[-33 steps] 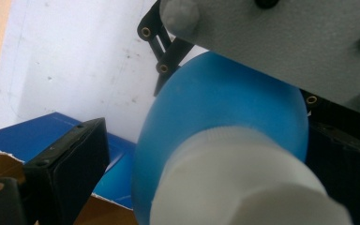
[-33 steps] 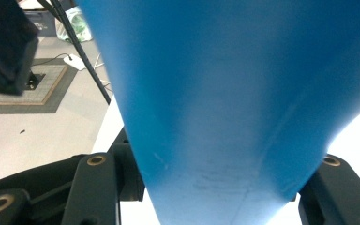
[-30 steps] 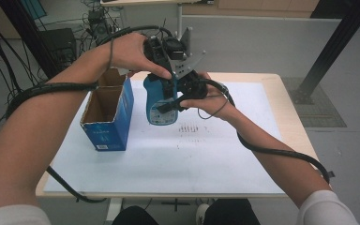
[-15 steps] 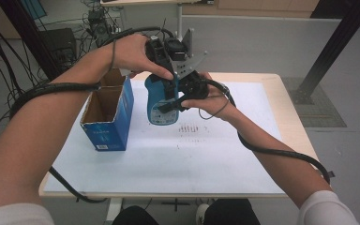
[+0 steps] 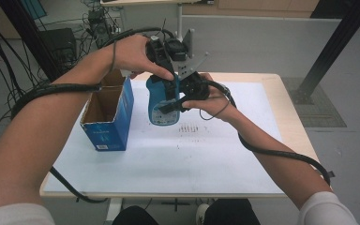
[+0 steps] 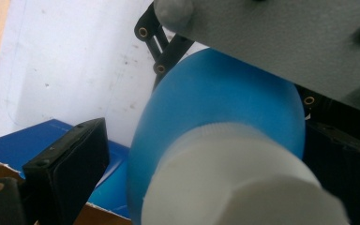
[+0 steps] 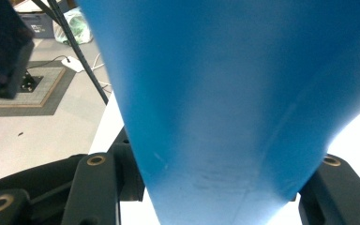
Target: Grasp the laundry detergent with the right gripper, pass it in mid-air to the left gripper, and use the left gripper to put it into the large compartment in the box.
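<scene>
A blue bottle (image 6: 220,101) with a white cap (image 6: 236,187) sits between the left gripper (image 6: 206,173)'s jaws, cap end nearest. The left jaw stands clear of it; the right jaw is at its side. Above hangs a grey plate (image 6: 281,37). Beyond the left jaw lies a blue box (image 6: 37,136) on a white sheet (image 6: 70,61).

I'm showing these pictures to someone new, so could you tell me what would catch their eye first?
First the blue bottle, held upright above the middle of the white-covered table, with the right gripper shut on its body. Its white cap sits between the left gripper's jaws, whose left jaw stands clear of it. Next, the open blue box standing just left of the bottle.
</scene>
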Action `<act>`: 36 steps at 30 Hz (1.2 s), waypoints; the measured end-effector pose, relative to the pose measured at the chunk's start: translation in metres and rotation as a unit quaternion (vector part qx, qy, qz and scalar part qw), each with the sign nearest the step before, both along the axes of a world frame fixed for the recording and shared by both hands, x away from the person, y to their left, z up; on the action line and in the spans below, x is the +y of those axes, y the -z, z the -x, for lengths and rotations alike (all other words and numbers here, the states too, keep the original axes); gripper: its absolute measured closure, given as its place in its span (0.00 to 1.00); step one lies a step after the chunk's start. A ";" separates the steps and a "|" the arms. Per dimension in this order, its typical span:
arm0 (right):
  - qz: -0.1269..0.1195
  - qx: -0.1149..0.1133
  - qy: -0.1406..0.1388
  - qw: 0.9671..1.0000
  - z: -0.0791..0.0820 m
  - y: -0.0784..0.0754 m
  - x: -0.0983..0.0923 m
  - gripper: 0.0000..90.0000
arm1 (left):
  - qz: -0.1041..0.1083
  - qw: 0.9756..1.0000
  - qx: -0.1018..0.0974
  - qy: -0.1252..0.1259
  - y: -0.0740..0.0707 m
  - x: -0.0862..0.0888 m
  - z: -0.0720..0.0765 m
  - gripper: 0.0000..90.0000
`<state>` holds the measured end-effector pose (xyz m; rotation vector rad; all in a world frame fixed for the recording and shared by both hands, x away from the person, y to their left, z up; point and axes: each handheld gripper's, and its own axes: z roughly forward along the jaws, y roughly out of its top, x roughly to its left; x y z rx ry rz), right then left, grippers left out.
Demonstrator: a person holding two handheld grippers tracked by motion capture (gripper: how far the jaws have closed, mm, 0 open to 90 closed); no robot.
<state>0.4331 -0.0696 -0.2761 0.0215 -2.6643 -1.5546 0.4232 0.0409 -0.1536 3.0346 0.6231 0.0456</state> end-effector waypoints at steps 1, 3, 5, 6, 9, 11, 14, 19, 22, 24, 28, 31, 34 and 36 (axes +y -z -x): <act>-0.001 0.000 -0.001 1.000 0.000 0.000 0.000 0.49 | -0.001 1.000 -0.001 0.000 0.000 0.000 0.000 0.05; -0.002 -0.001 -0.001 1.000 0.000 -0.001 0.001 0.49 | -0.001 1.000 0.001 -0.003 -0.001 0.000 0.000 0.05; -0.002 -0.002 -0.002 1.000 0.000 -0.001 0.001 0.49 | 0.000 1.000 -0.001 -0.001 0.000 0.000 0.000 0.05; -0.002 -0.001 -0.002 1.000 0.000 -0.001 0.001 0.49 | -0.001 1.000 -0.001 -0.001 0.000 0.000 0.000 0.05; -0.002 -0.002 -0.003 1.000 0.001 -0.001 0.002 0.49 | 0.000 1.000 -0.002 -0.003 0.000 0.000 0.001 0.05; -0.002 -0.002 -0.002 1.000 0.000 -0.001 0.001 0.49 | 0.001 1.000 -0.002 -0.003 0.000 0.000 0.000 0.05; 0.000 -0.003 -0.001 1.000 0.000 -0.001 0.001 0.49 | 0.003 1.000 -0.004 -0.003 -0.001 -0.001 0.001 0.05; 0.000 -0.004 -0.003 1.000 0.000 -0.002 0.001 0.49 | 0.001 1.000 -0.004 -0.001 -0.002 -0.001 0.000 0.05; -0.002 -0.003 -0.003 1.000 0.000 -0.001 0.001 0.49 | -0.002 1.000 -0.002 0.000 -0.002 -0.001 0.000 0.05; -0.001 -0.003 -0.002 1.000 0.001 -0.001 0.001 0.49 | -0.005 1.000 0.000 0.003 -0.002 0.000 0.000 0.05; -0.002 -0.003 -0.003 1.000 0.000 -0.001 0.001 0.49 | -0.002 1.000 -0.003 0.002 -0.002 0.000 0.000 0.05; -0.001 -0.005 -0.002 1.000 0.000 -0.001 0.001 0.49 | -0.001 1.000 -0.003 0.002 -0.002 0.000 0.000 0.05; -0.002 -0.004 -0.002 1.000 0.000 -0.002 0.001 0.49 | 0.003 1.000 -0.004 -0.005 -0.002 0.000 0.001 0.05; -0.002 -0.006 -0.002 1.000 0.000 -0.002 0.001 0.49 | 0.002 1.000 -0.003 -0.004 -0.003 0.001 0.001 0.05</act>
